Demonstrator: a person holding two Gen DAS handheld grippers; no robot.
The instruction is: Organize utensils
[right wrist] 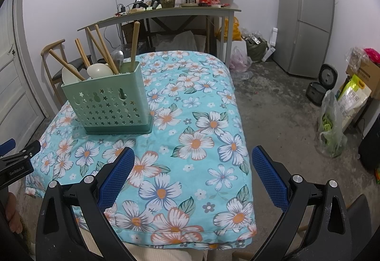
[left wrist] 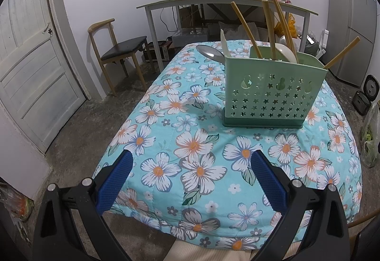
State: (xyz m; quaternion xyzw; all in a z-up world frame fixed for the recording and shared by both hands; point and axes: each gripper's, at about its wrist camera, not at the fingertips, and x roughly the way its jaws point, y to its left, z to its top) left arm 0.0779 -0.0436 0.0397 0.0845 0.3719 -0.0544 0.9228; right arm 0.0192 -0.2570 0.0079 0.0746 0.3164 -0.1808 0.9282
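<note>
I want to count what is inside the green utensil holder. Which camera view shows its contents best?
The right wrist view: the green utensil holder is seen more from above, showing spoons and chopsticks. The left wrist view shows mostly its perforated front, with the contents partly hidden.

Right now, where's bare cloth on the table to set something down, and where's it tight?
Free: the floral cloth between the green utensil caddy and the near edge, and the stretch right of the caddy to the far edge. Crowded: the caddy itself, full of chopsticks and spoons. Both grippers, left and right, hang open over the near strip.
</note>
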